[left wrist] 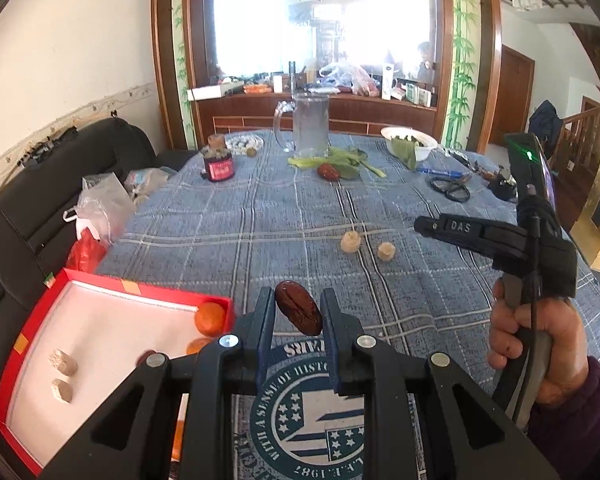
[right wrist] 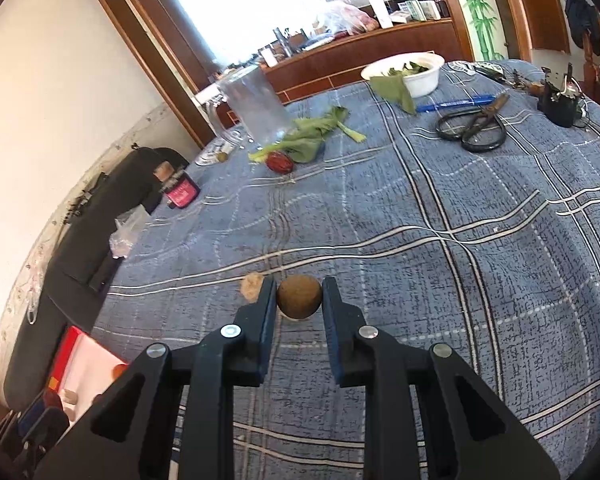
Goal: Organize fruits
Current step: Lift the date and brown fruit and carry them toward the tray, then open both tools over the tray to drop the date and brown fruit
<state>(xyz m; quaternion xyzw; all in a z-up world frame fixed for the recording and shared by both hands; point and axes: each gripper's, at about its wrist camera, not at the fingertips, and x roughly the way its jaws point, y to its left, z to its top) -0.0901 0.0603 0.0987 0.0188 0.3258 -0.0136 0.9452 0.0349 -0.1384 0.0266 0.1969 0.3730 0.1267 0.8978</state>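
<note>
Left gripper (left wrist: 298,312) clenched on a wrinkled dark red date (left wrist: 298,314), above the blue plaid-clothed desk (left wrist: 284,224), just right of the red-rimmed white-lined box (left wrist: 96,340) holding an orange tangerine (left wrist: 209,318). Right gripper (right wrist: 299,298) pinching a round brown fruit (right wrist: 299,297), low over the cloth.

held date (left wrist: 298,313): we see a dark red, wrinkled, oblong fruit, tilted, just beside the box's near corner.
round fruit (right wrist: 299,297): brown, matte, ball-shaped, over the blue plaid cloth.
oranges (left wrist: 209,318): in the red box's (left wrist: 32,322) far right corner, on its white lining.
pale chunks (left wrist: 63,362): two inside the box, upright; two more (left wrist: 351,242) out on the cloth.
far date (left wrist: 329,171): red, lying against green leaves.
</note>
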